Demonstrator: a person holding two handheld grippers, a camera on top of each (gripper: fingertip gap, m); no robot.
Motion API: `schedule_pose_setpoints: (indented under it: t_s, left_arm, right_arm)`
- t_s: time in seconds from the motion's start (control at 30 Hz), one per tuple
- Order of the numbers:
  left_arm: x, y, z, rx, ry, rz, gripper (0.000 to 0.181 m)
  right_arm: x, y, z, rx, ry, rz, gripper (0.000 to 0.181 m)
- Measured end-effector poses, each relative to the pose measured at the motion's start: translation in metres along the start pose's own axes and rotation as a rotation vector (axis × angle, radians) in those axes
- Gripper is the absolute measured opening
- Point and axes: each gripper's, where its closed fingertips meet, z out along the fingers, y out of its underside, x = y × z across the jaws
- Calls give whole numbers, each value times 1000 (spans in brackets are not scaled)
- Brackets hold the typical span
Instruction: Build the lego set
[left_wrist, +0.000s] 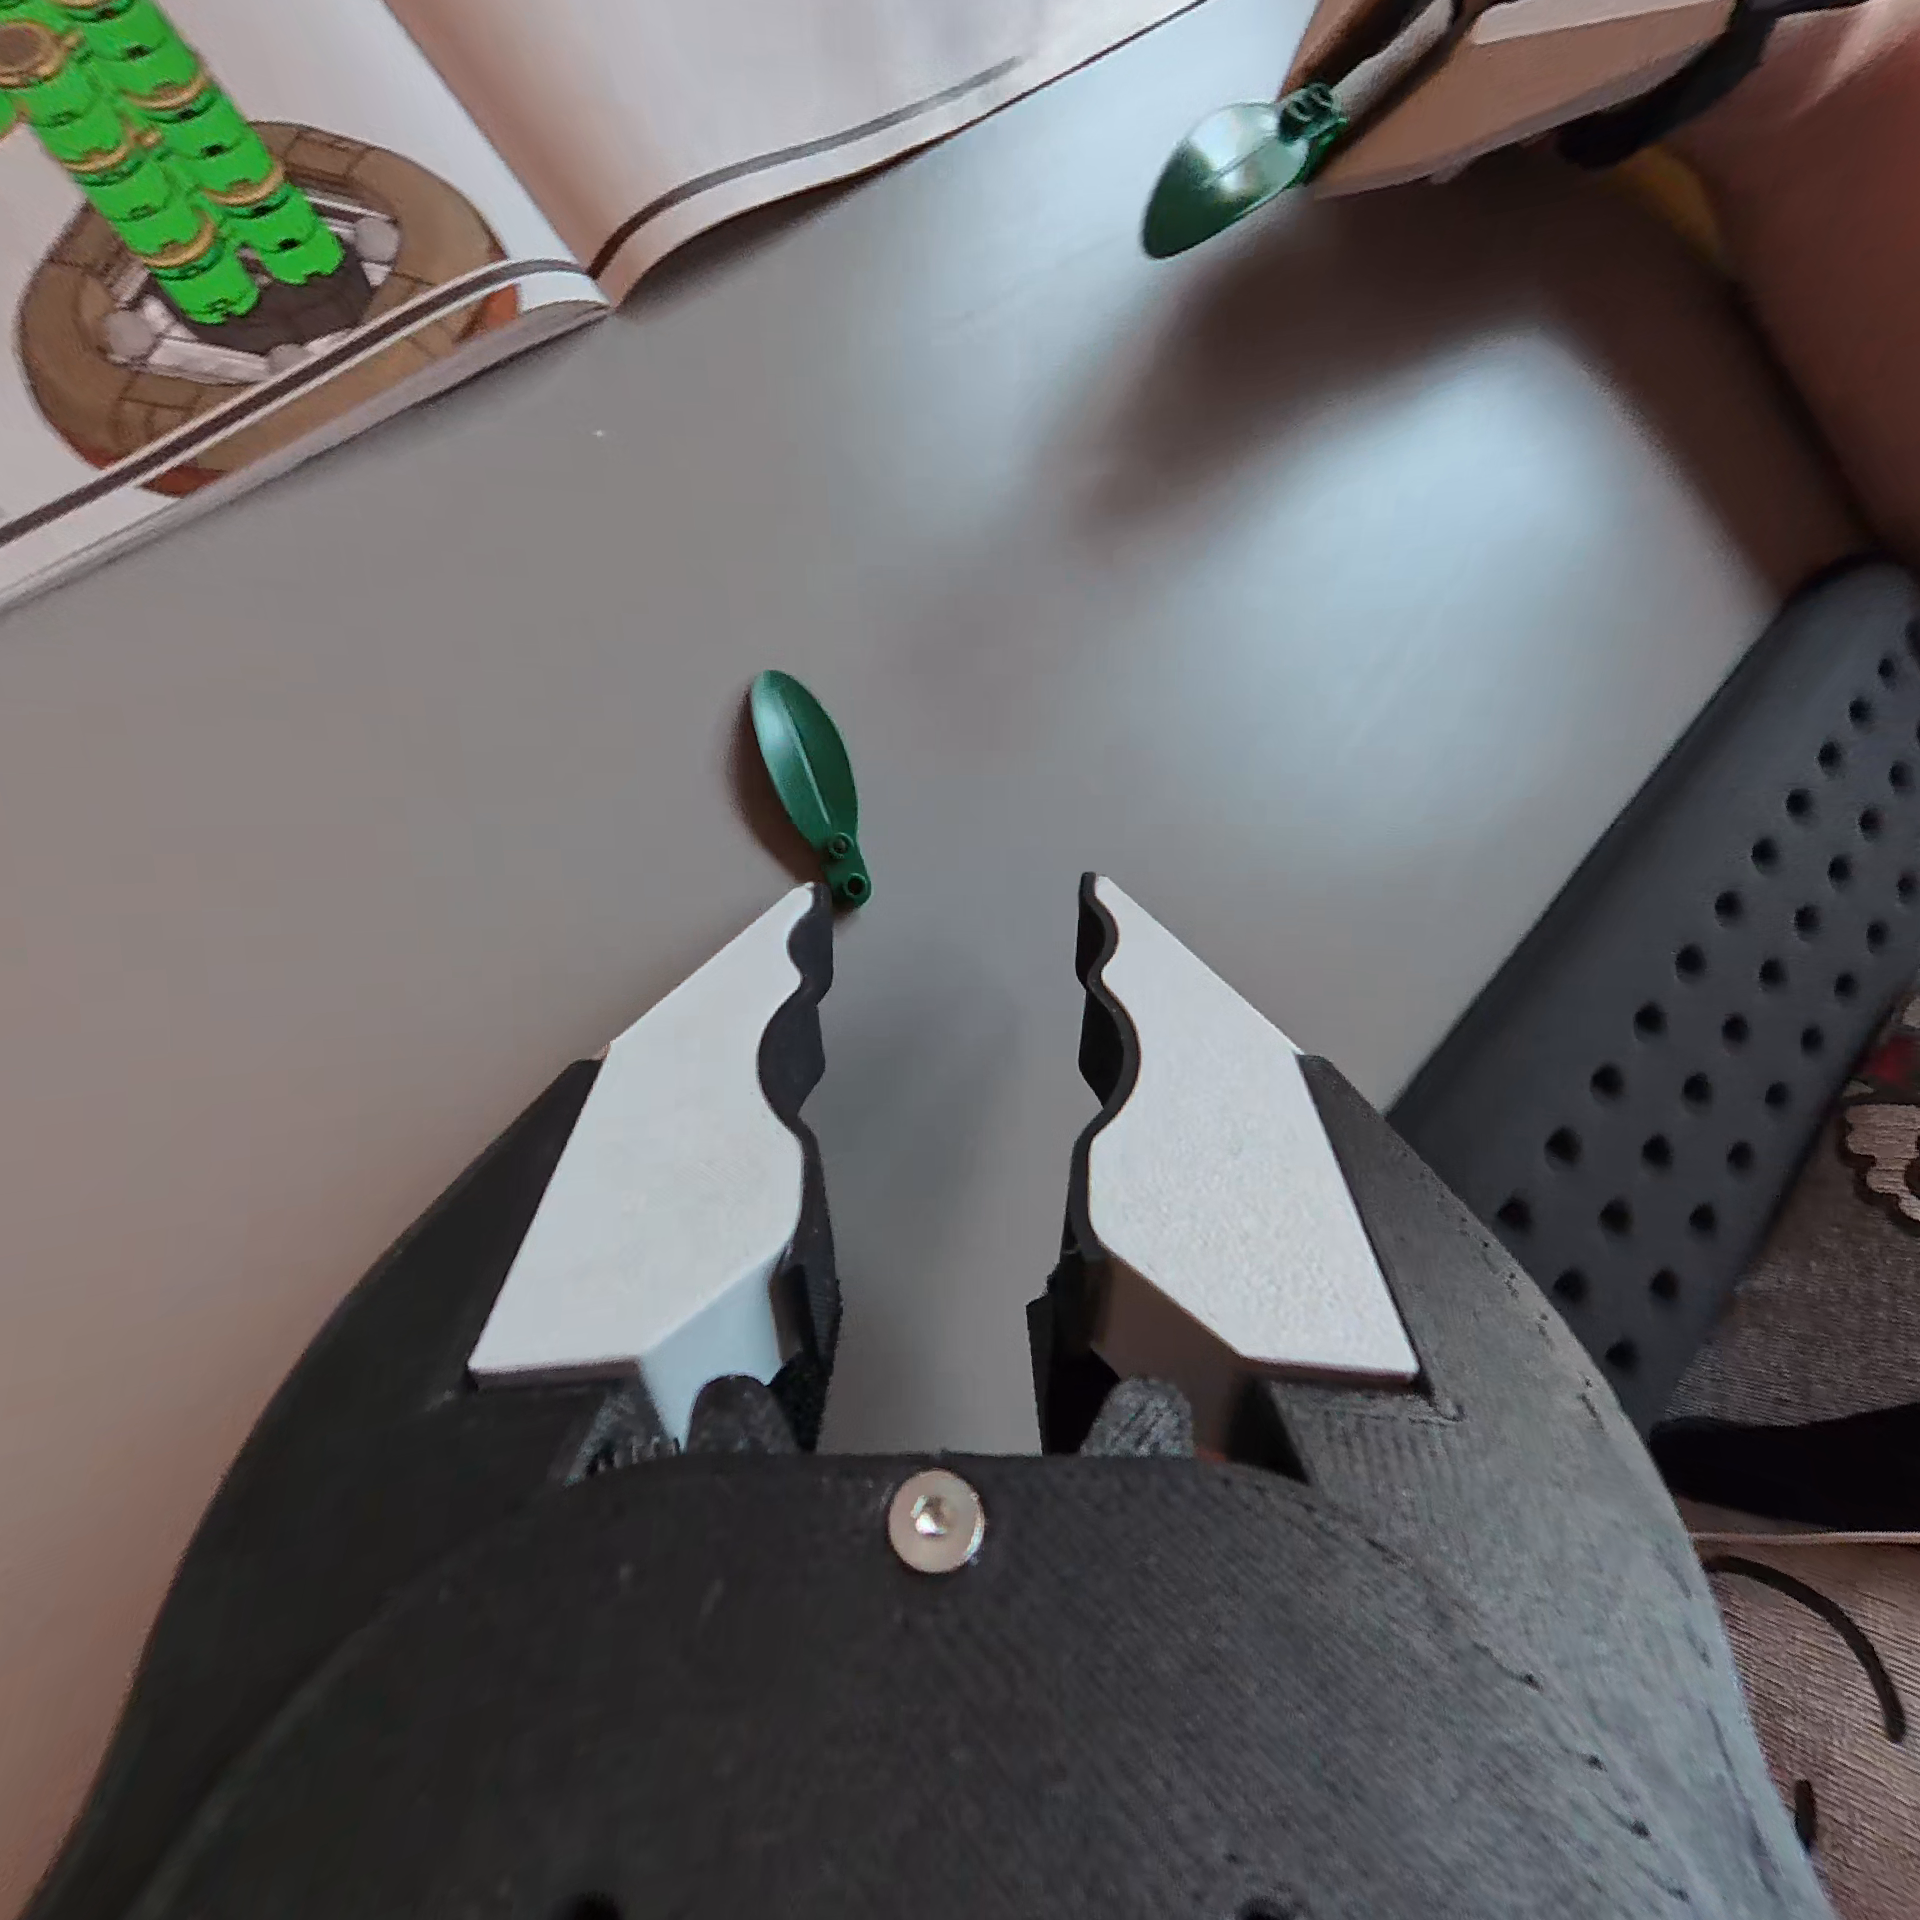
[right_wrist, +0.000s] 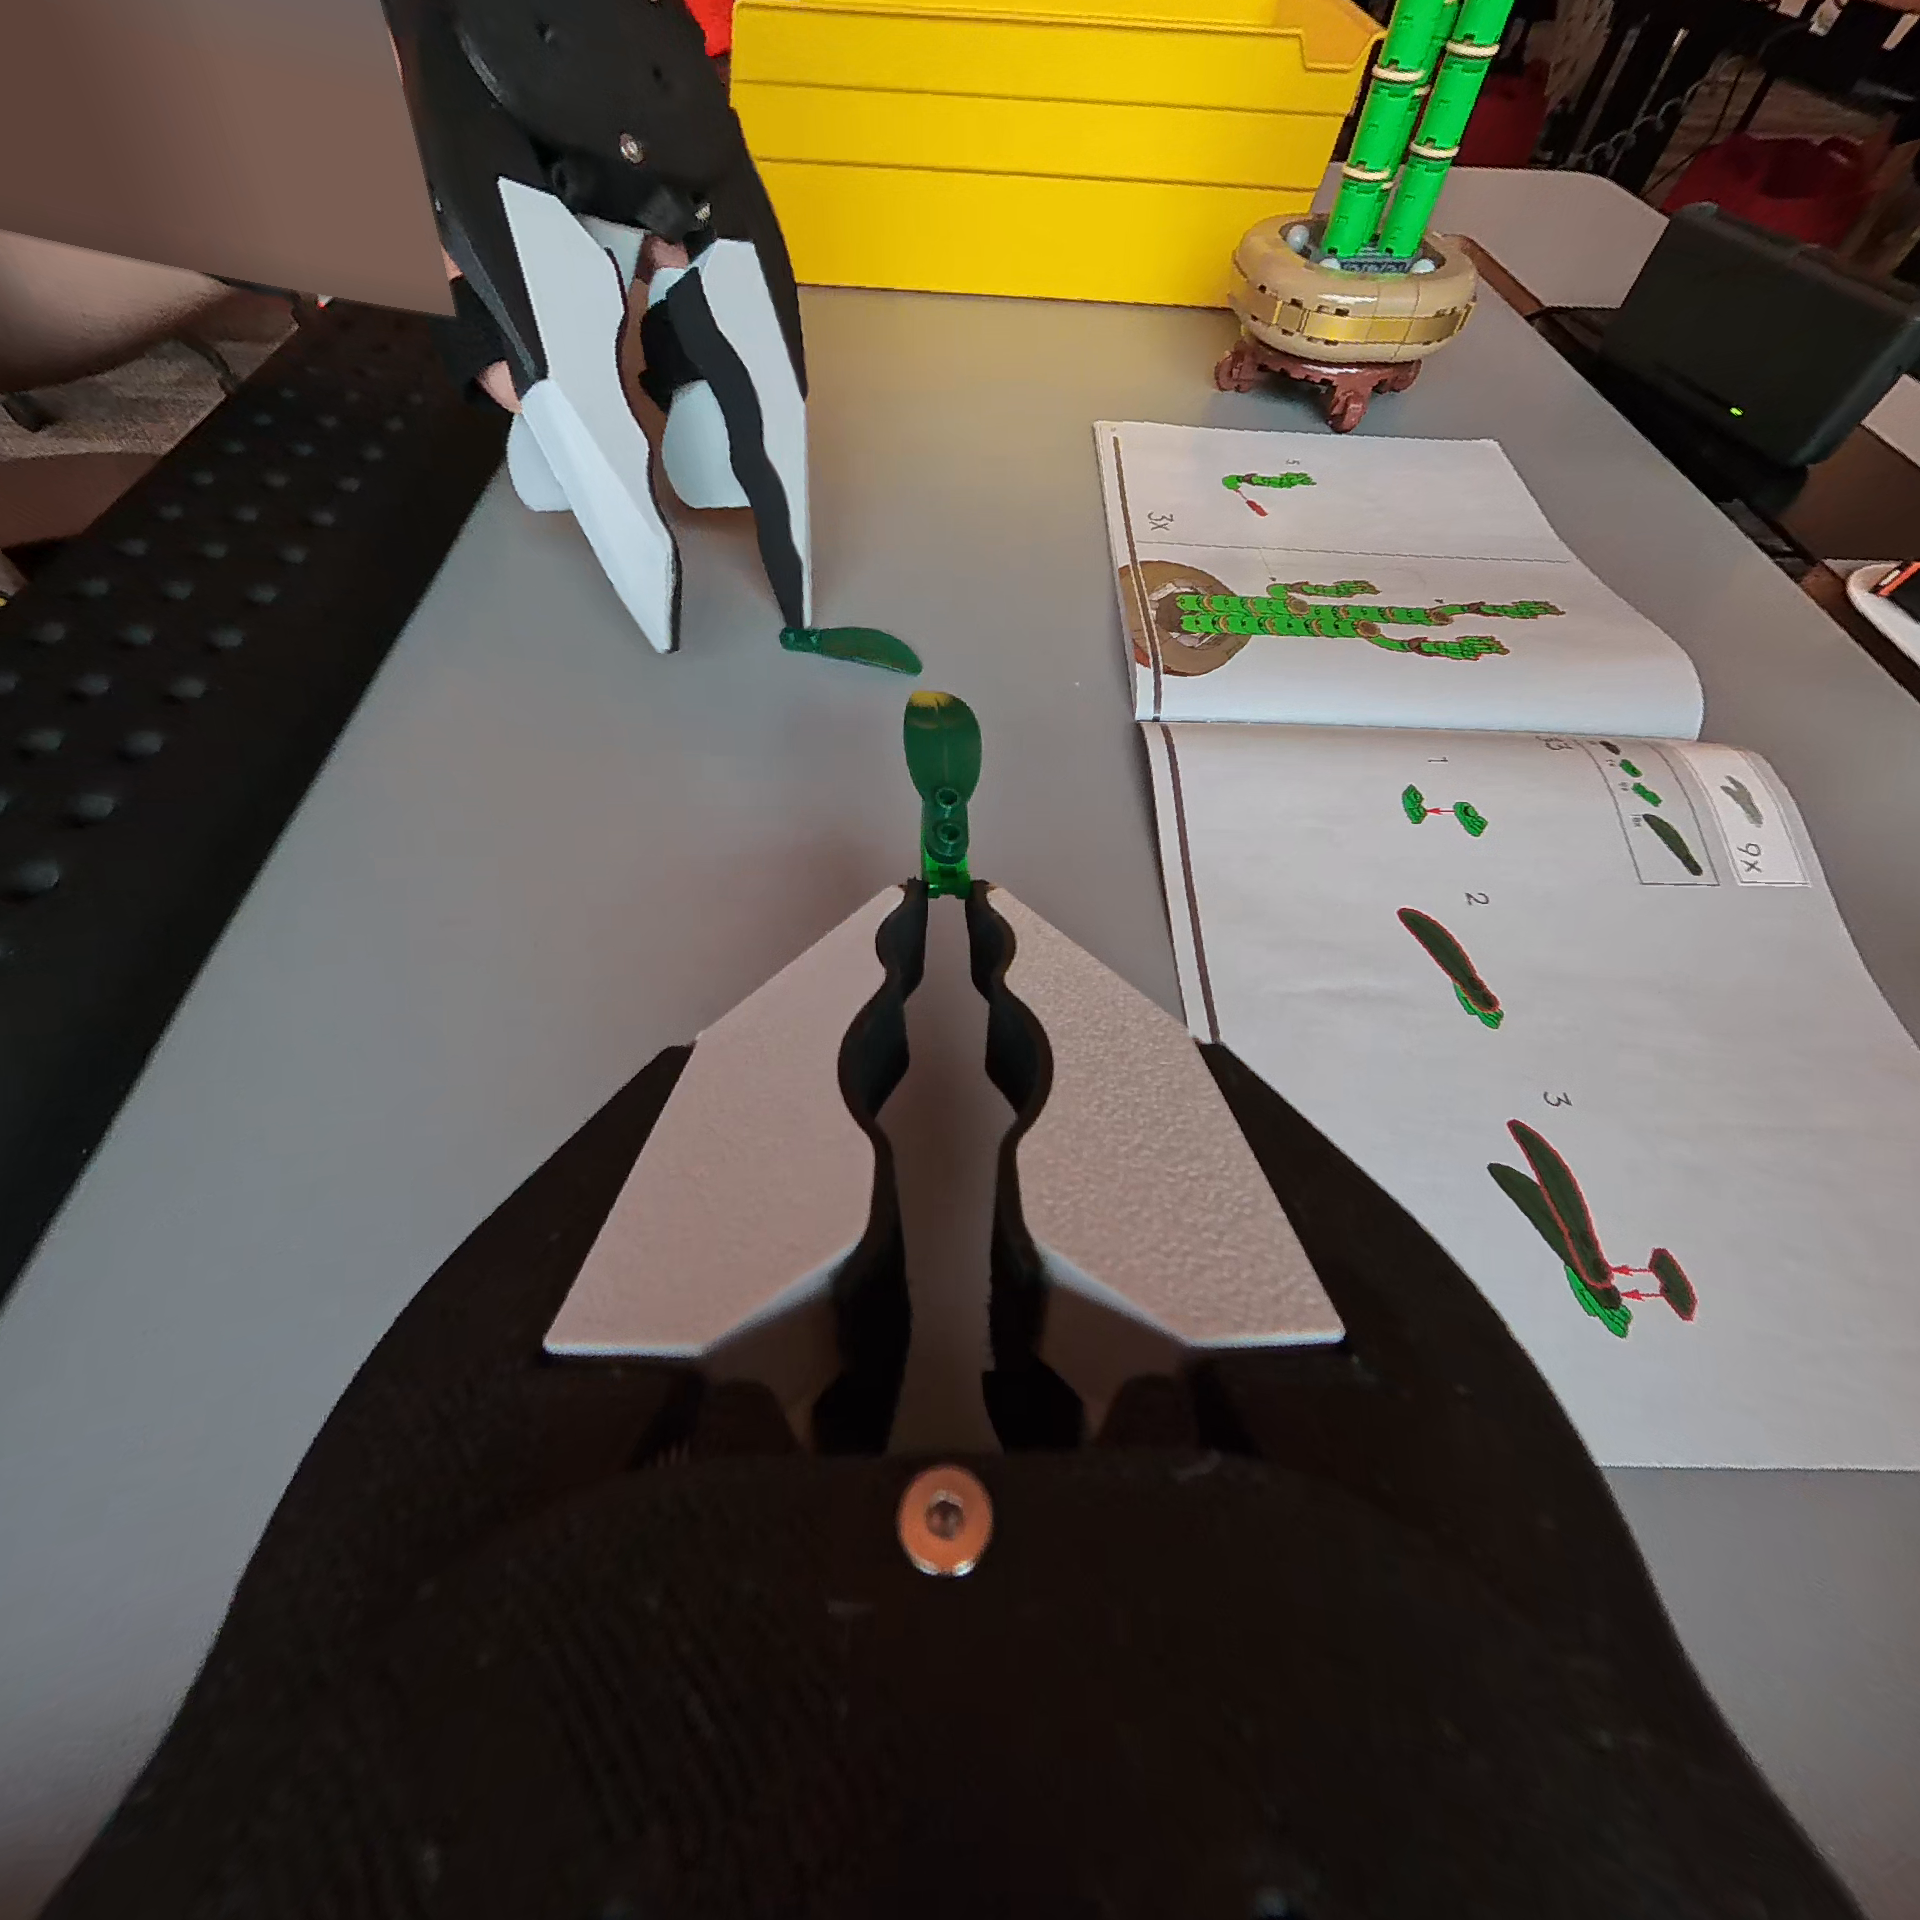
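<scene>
Right gripper (right_wrist: 943, 891) is pinched nearly closed on a small bright-green piece with a dark leaf (right_wrist: 941, 750) clipped to it, held out just above the grey table (right_wrist: 520, 935). Left gripper (left_wrist: 954, 896) stands wide open with nothing between its jaws, tips down at the table, one fingertip (left_wrist: 816, 914) right at the stud end of a loose leaf (left_wrist: 805, 769) lying flat. Judging progress: the bamboo model (right_wrist: 1361, 260) stands at the far edge, beside a yellow bin (right_wrist: 1039, 156), with stalks up in their pot but no leaves visible on them. The open booklet (right_wrist: 1455, 1039) shows leaf clusters, so this looks like an early cluster, with the second leaf not yet picked up and plenty of leaf work ahead.
</scene>
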Motion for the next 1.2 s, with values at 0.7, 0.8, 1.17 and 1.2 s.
schedule_pose_setpoints:
  t_s: [0.7, 0.8, 1.17, 1.2]
  left_arm:
    - [38, -50, 24, 137, 233, 140, 38]
    - [21, -62, -1, 248, 138, 278, 38]
    - [0, -57, 22, 117, 204, 753, 27]
    - [0, -55, 26, 97, 207, 781, 27]
  right_arm:
    - [8, -7, -8, 69, 22, 38, 6]
    - [8, -7, -7, 63, 19, 38, 6]
    - [7, -5, -5, 48, 13, 32, 6]
    - [7, -5, -5, 47, 12, 34, 6]
